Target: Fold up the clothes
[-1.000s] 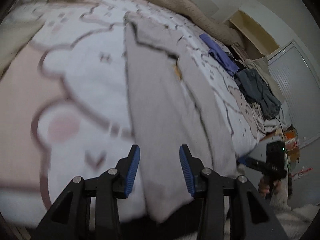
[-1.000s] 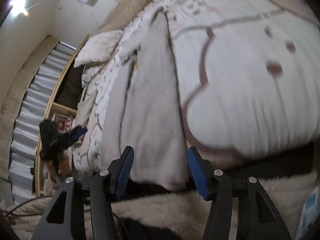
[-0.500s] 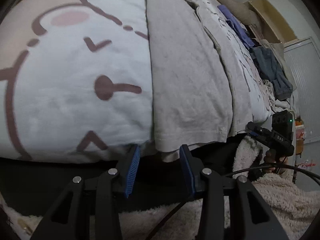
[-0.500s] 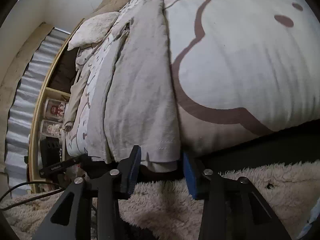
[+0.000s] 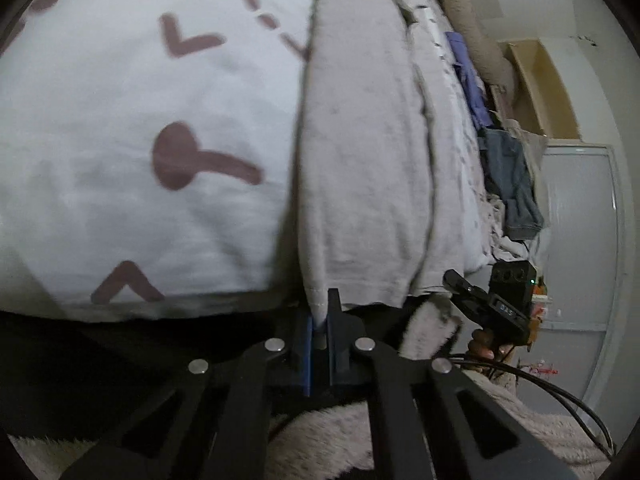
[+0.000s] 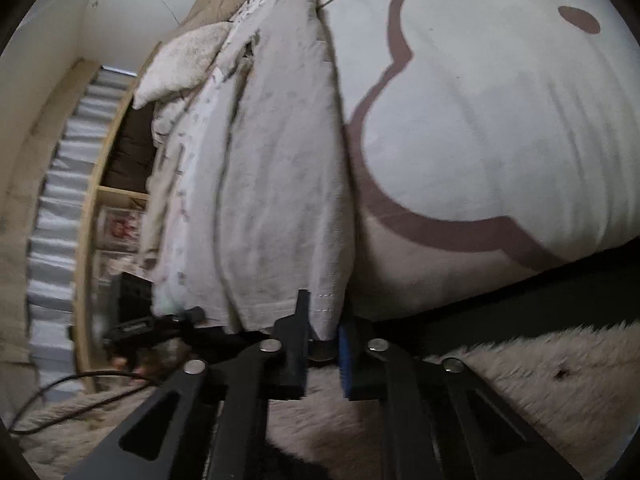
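**Hem of the grey garment pinched at both corners**

A long grey garment (image 5: 360,152) is laid lengthwise along the bed, over a white duvet (image 5: 140,120) printed with brown cartoon lines. Its near hem hangs just over the near edge of the mattress.

In the left wrist view, the left gripper (image 5: 319,320) is seen closed on the hem's left corner, with the cloth caught between the blue pads and almost no gap left between them. To the right, near the hem's other corner, the right gripper (image 5: 486,300) is seen held in a hand.

In the right wrist view, the right gripper (image 6: 323,328) is closed on the garment (image 6: 280,184) at the hem's right corner; a narrow fold of stitched cloth is held between its fingers. The left gripper (image 6: 136,328) is visible at the far left, blurred.

A fluffy beige rug (image 6: 500,380) is seen below the bed edge. A pile of other clothes (image 5: 508,184), blue and dark, lies further right on the bed. A wooden shelf (image 6: 92,216) stands beyond the bed.
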A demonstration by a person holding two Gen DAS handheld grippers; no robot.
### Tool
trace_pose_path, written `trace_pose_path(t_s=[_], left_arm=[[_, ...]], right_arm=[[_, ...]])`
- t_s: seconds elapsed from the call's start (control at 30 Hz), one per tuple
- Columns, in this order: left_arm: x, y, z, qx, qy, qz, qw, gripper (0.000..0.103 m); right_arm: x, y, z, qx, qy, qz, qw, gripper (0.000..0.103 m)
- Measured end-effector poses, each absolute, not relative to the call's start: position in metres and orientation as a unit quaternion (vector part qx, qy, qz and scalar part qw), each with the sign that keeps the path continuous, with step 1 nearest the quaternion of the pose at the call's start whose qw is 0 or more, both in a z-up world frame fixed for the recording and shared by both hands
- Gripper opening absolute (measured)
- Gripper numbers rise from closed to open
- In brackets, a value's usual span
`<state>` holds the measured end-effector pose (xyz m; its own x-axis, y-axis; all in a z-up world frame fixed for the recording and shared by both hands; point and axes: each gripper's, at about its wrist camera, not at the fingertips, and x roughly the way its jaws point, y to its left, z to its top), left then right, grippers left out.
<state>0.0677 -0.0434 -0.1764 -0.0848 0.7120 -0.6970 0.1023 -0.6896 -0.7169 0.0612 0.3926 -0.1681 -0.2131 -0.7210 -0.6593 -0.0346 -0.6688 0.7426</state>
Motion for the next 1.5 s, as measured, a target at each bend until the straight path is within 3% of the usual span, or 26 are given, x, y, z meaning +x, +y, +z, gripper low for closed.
trace_pose_path(t_s=[0.37,0.77,1.07,1.33,1.4,1.43,1.47,1.5], left_arm=[[0.052,-0.066,-0.143,-0.577,-0.397,0.660,0.273,0.006],[-0.081,-0.072,-0.114,-0.476,-0.456,0.700,0.274,0.006],[-0.181,-0.060,-0.153,-0.493,-0.470,0.697,0.224,0.006],[-0.210,-0.065,-0.201,-0.515,-0.505,0.666,0.192,0.008],[-0.208,-0.069,-0.203,-0.516,-0.515,0.657,0.194,0.020],[-0.207,-0.071,-0.201,-0.513,-0.518,0.656,0.196,0.024],[-0.206,-0.073,-0.197,-0.508,-0.522,0.657,0.198,0.037],[-0.205,-0.075,-0.192,-0.501,-0.524,0.658,0.203,0.052]], right_arm=[[0.050,0.401,-0.133,0.539,-0.415,-0.681,0.272,0.008],[-0.069,0.388,-0.087,0.469,-0.410,-0.726,0.291,0.008],[-0.177,0.376,-0.120,0.493,-0.416,-0.726,0.237,0.008],[-0.222,0.370,-0.174,0.546,-0.431,-0.694,0.184,0.008],[-0.223,0.371,-0.182,0.552,-0.442,-0.682,0.187,0.012],[-0.222,0.373,-0.183,0.549,-0.451,-0.677,0.194,0.022],[-0.221,0.374,-0.184,0.546,-0.459,-0.671,0.200,0.041],[-0.219,0.376,-0.181,0.536,-0.474,-0.666,0.209,0.053]])
